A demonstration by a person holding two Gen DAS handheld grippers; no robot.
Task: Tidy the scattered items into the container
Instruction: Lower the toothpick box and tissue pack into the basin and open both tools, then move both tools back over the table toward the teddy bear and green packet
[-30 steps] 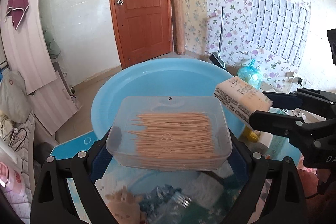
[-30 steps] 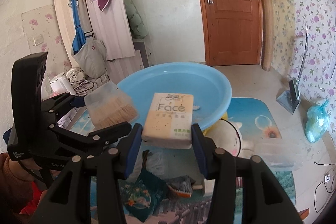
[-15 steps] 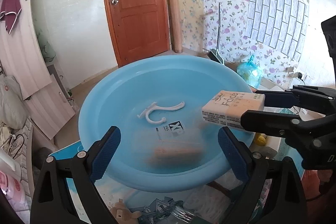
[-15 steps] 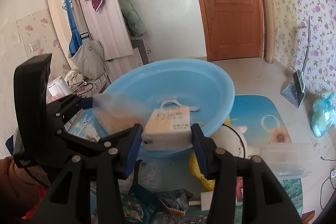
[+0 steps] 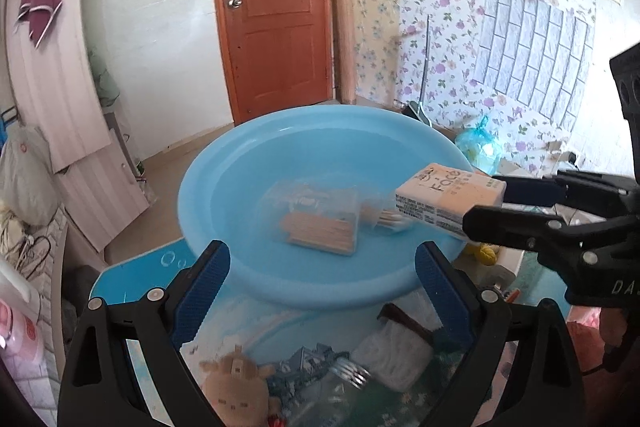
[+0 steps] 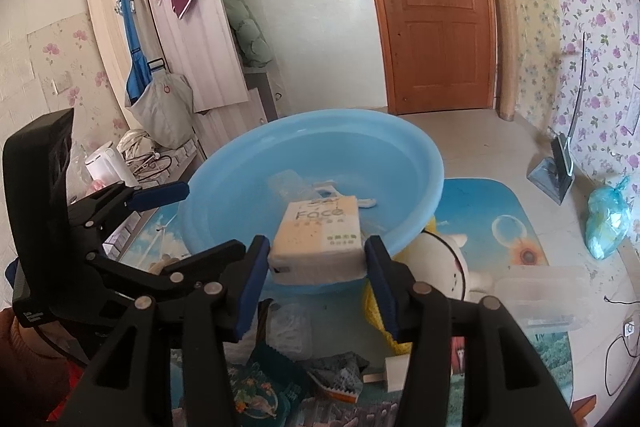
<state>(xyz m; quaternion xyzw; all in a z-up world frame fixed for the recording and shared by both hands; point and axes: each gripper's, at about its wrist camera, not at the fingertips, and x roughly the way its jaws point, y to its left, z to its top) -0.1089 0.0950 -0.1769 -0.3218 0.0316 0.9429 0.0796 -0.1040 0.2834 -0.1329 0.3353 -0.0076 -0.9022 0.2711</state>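
Now — tissue pack over the basin rim.
Left gripper (image 5: 322, 267) gapes empty before the basin (image 5: 256, 279), toothpick box (image 5: 316, 223) inside; right gripper (image 6: 316, 269) clamps the tissue pack (image 6: 320, 239) above the near rim — basin straight ahead.

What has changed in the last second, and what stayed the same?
The left gripper let go of the clear plastic box of toothpicks, which dropped into the round blue plastic basin. Its jaws now stand open and empty. The right gripper still holds the tissue pack.
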